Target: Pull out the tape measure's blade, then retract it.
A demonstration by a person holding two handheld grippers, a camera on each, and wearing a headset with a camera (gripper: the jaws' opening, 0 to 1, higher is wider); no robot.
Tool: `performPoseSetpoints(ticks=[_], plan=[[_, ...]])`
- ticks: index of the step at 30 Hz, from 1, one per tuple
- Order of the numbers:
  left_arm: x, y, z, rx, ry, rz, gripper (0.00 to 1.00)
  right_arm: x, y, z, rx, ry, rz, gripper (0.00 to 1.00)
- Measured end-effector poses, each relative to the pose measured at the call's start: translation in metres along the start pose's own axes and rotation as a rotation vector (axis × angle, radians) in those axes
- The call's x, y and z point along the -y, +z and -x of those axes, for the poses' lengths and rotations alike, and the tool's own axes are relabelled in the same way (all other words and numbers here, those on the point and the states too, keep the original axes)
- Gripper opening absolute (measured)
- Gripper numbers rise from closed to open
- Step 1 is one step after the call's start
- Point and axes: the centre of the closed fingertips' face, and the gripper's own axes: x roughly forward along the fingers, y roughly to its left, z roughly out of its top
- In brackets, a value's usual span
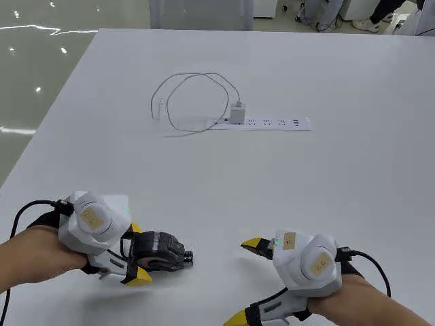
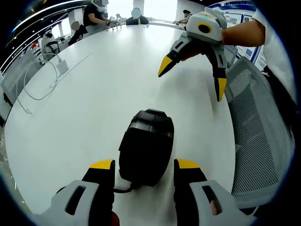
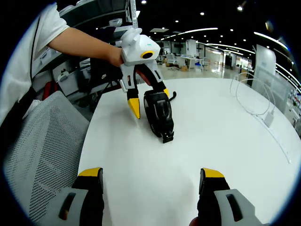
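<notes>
Two claws sit low on the white table [image 1: 306,190], close to the person. Between the jaws of the left claw [image 1: 138,252] sits the tape measure [image 1: 160,250], a black case. That claw is partly open, with one jaw on each side of the case. The right gripper view shows a thin gap beside one jaw, so it looks like the claw is around the case and not squeezing it yet. The right claw [image 1: 242,280] is wide open and holds nothing. It is near the left claw, a little apart, and its jaws point at the tape measure.

A small metal hook [image 3: 168,139] pokes out of the front of the case, on the side that faces the right claw. No blade is pulled out.

I think the case is hard and a bit heavy, so it will not squash, but it could slip if the grip is loose. The left claw should squeeze its two sides. The blade is likely thin, bendy metal with a spring that tugs it back. So the right claw should pinch the tiny hook, pull straight away from the left claw, then let it go back slowly

Far past both claws lie a white cord [image 1: 194,102] and a power strip [image 1: 272,123]
</notes>
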Motion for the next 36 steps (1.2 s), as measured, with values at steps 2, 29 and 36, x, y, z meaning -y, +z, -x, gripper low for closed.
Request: performPoseSetpoints(ticks=[2,29,36], plan=[[-0.0002,0.0006,-0.0004,-0.002,-0.003,0.002,0.44,0.0003,0.0001,-0.0002,0.0,0.0,-0.002,0.82],[-0.0017,-0.0048,-0.0031,-0.055,-0.017,-0.068,0.3,0.0038,0.0029,-0.0036,0.012,-0.001,-0.002,0.76],[-0.0009,-0.0053,-0.0035,-0.067,-0.024,-0.11,0.29,0.0069,0.0041,-0.0061,0.016,0.002,0.004,0.73]])
